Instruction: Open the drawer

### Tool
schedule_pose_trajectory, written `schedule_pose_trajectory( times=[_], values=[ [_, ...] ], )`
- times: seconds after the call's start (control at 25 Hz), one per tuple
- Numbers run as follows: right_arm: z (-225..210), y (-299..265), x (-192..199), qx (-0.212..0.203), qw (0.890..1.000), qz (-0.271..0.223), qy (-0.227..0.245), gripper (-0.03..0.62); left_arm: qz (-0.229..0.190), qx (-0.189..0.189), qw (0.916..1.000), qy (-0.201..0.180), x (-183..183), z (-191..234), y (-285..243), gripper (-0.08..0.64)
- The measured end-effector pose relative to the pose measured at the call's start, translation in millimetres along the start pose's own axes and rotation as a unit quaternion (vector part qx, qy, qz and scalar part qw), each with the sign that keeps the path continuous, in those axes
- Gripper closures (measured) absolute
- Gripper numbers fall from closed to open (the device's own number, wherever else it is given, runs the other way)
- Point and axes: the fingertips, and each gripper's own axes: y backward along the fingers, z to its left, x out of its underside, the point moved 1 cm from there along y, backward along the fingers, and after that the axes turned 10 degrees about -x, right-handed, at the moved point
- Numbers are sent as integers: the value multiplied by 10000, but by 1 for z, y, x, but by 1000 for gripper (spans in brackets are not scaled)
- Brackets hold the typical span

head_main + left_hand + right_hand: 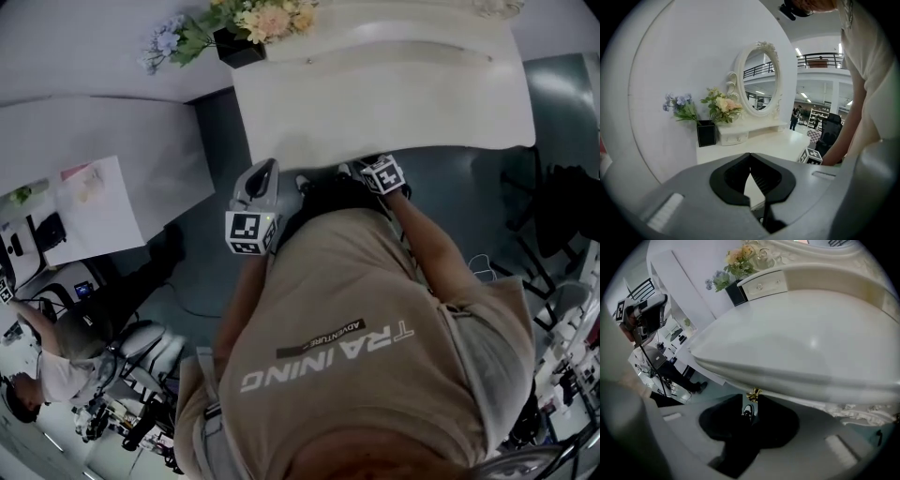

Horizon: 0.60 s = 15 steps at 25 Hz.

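Observation:
A white dressing table [375, 94] stands in front of me. Its drawer front sits under the overhanging top and is mostly hidden. The drawer's small gold knob [753, 393] shows just below the table edge. My right gripper [751, 403] points down at that edge, open, with the knob right at the gap between its dark fingertips and no pad visibly pressing on it. In the head view only its marker cube [382, 174] shows by the table's front edge. My left gripper [750, 157] hovers to the left above the tabletop with its tips meeting, nothing in them.
A black vase of flowers [239, 42] and an oval mirror [759, 79] stand at the table's back, beside a shelf with small drawers [761, 285]. A white desk with papers [94, 206] lies to the left. A person [37, 375] sits behind. Black chairs [562, 216] stand at the right.

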Motion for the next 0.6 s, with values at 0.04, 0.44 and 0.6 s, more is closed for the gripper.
schedule_pose_trajectory(
  times=[0.04,0.44,0.6],
  values=[
    [0,-1,0,5,10000,16,25,485,-2,-30,10000,44,1,0,1,552],
    [9,-10,-5,257,9997,-44,-10,432,-82,-409,9988,268,11,16,27,552],
    [3,-20,-7,369,9991,63,-198,423,-143,-512,9982,285,11,19,37,552]
  ],
)
